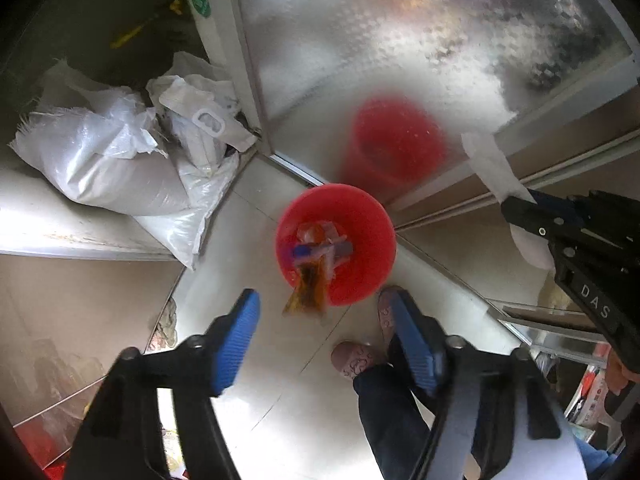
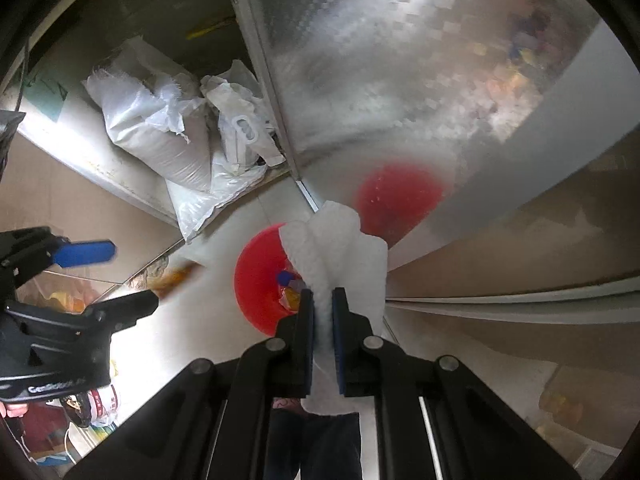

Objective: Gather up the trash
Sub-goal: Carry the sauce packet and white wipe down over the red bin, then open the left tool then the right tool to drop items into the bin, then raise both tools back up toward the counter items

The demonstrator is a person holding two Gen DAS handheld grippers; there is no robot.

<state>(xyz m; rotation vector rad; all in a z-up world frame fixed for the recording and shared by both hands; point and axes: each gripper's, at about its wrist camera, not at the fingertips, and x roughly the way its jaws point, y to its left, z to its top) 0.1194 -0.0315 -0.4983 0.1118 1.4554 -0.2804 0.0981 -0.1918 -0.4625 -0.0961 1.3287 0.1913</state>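
the left gripper (image 1: 320, 336) is hanging straight down with its blue pads (image 1: 236, 336) spread wide and nothing between them. just ahead of its tips an orange wrapper (image 1: 306, 294) is blurring at the near rim of the red bin (image 1: 368, 216), partly over the edge. more scraps are lying inside the bin. off to its right, the right gripper (image 2: 323, 312) is pressed together, pinching a crumpled white tissue (image 2: 340, 240) that is billowing above the bin's far side. a slippered foot (image 1: 354, 358) is standing beside the bin, and white sacks (image 1: 120, 160) are slumping well off to the left gripper's left.
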